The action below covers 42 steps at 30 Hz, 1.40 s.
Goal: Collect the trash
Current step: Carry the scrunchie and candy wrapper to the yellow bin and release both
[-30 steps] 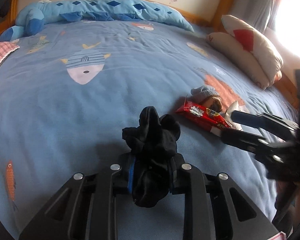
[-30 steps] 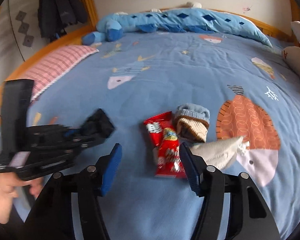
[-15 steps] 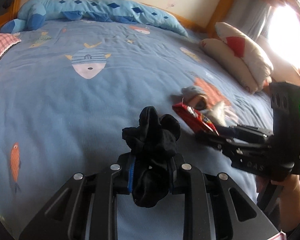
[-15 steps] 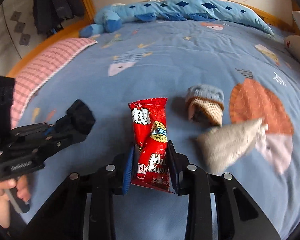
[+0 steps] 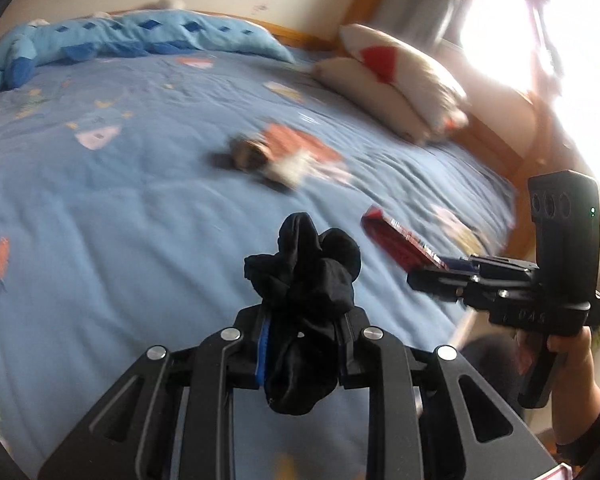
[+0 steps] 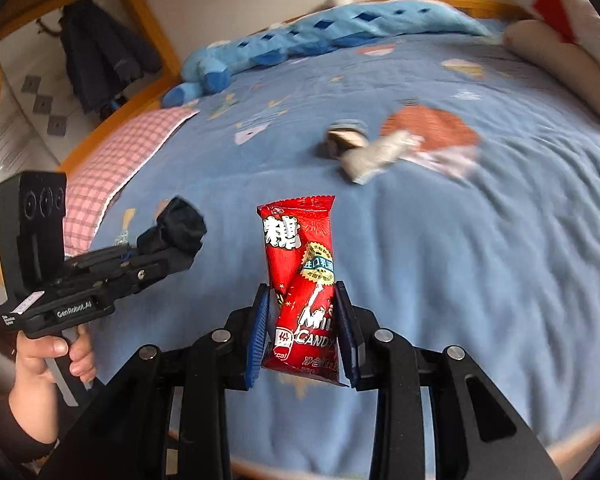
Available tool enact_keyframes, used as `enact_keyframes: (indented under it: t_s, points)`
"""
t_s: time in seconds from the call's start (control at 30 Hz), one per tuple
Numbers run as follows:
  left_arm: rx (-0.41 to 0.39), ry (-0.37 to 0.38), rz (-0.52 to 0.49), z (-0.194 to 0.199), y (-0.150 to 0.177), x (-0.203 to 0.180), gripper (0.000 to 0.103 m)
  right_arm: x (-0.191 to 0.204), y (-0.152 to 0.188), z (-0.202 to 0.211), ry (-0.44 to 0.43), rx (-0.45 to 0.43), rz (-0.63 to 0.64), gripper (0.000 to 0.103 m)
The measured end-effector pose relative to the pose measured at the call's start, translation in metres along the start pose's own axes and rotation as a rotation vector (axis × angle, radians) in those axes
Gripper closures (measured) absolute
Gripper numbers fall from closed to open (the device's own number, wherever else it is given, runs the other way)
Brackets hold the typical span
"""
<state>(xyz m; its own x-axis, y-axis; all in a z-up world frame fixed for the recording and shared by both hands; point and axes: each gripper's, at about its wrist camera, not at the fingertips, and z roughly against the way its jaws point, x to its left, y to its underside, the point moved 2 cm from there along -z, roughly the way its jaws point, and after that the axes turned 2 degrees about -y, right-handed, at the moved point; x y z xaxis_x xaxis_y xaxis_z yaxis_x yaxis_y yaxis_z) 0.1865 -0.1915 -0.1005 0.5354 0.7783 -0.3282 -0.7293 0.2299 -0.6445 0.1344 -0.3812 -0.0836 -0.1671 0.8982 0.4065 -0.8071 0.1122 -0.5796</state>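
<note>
The left gripper (image 5: 302, 354) is pinched tight on a crumpled black fabric bundle (image 5: 300, 276), which bulges up out of the jaws toward twelve o'clock in its own view and hangs clear of the blue quilted bedspread (image 5: 100, 240) beneath it. In the right wrist view that same tool sits at nine o'clock, gripped from below by a bare hand (image 6: 52, 354).

The right gripper (image 6: 304, 332) has its blue-padded fingers pressed against both sides of a glossy red milk-candy wrapper (image 6: 300, 276); the packet stands nearly upright between them, its crimped top edge pointing to twelve o'clock, lifted off the bedspread. From the left wrist view the wrapper shows edge-on at about three o'clock, sticking out of the other tool's tip.

Farther up the bed, near one o'clock in the right view, lie a small blue-and-tan knitted item (image 6: 346, 140) and a pale grey cloth piece (image 6: 376, 154) just beside it, possibly touching; blur makes that hard to tell. A long light-blue plush toy (image 6: 320, 36) runs along the far edge, and a pink checked pillow (image 6: 112, 164) sits at ten o'clock.
</note>
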Motion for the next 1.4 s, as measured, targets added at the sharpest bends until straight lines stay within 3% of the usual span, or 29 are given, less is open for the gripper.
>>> enact_keyframes:
  t_s: [0.4, 0.7, 1.1, 1.4]
  points:
    - [0.047, 0.175, -0.101, -0.002, 0.051, -0.102, 0.079, -0.048, 0.102, 0.125, 0.143, -0.14, -0.205, 0.072]
    - [0.104, 0.317, -0.282, -0.017, 0.074, -0.205, 0.079, -0.073, 0.191, 0.217, 0.33, -0.209, -0.308, 0.072]
    - [0.209, 0.456, -0.504, -0.032, 0.123, -0.326, 0.079, -0.088, 0.273, 0.283, 0.456, -0.23, -0.426, 0.072]
    - [0.352, 0.525, -0.557, -0.06, 0.169, -0.379, 0.079, -0.098, 0.33, 0.315, 0.541, -0.215, -0.522, 0.072]
